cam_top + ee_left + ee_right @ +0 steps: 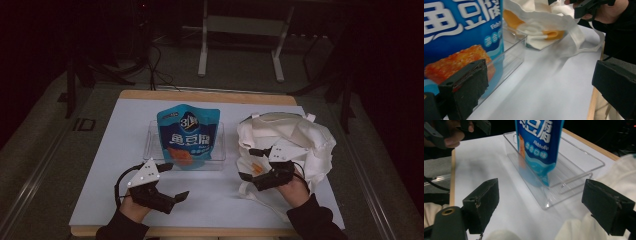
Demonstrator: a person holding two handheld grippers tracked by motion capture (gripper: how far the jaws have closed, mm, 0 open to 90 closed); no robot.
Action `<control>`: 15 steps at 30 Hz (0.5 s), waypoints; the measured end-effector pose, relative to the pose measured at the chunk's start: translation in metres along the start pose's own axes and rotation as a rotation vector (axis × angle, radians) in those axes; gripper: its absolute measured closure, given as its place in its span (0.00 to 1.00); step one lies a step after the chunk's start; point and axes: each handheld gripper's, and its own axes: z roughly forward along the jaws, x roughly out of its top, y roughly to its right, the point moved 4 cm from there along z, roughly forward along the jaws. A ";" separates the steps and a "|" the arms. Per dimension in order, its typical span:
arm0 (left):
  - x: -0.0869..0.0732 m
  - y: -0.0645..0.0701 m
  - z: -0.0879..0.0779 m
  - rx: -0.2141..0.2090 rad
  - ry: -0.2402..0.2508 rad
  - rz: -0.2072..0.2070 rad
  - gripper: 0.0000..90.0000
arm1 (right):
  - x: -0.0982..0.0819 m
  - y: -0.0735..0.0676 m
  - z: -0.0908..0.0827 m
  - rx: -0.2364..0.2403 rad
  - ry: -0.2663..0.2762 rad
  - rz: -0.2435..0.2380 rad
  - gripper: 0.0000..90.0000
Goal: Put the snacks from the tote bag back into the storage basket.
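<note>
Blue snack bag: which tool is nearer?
Left. The left tool sits open just in front of the blue snack bag in the clear tray; the right tool is open over the white cloth bag.

snack bag [188,135]: blue, white lettering, orange food picture
tray [574,173]: clear
cloth bag [295,137]: cream, orange patch
table sheet [125,130]: white

The whole bench [210,200] is seen from above its near edge, looking forward and down. The left gripper view is set low near the near edge, faced across toward the cloth bag [544,30]. The right gripper view is aimed back leftward. The clear tray [574,177] and blue pouch [539,147] are shared by all three.
</note>
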 end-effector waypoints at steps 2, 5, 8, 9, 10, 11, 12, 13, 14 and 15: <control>0.000 0.002 0.002 -0.007 -0.001 -0.001 0.01 | -0.003 0.000 -0.004 -0.014 0.002 0.000 0.16; -0.001 0.005 0.005 -0.021 -0.010 0.002 0.01 | -0.008 -0.001 -0.009 -0.033 0.011 -0.001 0.16; -0.002 0.008 0.008 -0.028 -0.020 0.009 0.01 | -0.013 -0.002 -0.012 -0.049 0.009 -0.006 0.16; -0.002 0.009 0.009 -0.033 -0.024 0.013 0.01 | -0.014 -0.003 -0.014 -0.057 0.007 -0.010 0.16; -0.002 0.010 0.010 -0.037 -0.029 0.020 0.01 | -0.015 -0.004 -0.015 -0.060 0.008 -0.011 0.16; -0.003 0.011 0.011 -0.047 -0.024 0.023 0.01 | -0.016 -0.004 -0.016 -0.062 0.007 -0.020 0.16; -0.003 0.011 0.012 -0.068 -0.017 0.026 0.01 | -0.017 -0.005 -0.017 -0.065 0.003 -0.027 0.16; -0.004 0.012 0.014 -0.094 -0.007 0.025 0.01 | -0.018 -0.005 -0.018 -0.069 0.004 -0.035 0.16; -0.005 0.013 0.015 -0.104 -0.006 0.025 0.01 | -0.018 -0.006 -0.020 -0.076 0.005 -0.041 0.16; -0.006 0.014 0.016 -0.109 -0.008 0.025 0.01 | -0.019 -0.006 -0.021 -0.086 0.004 -0.044 0.16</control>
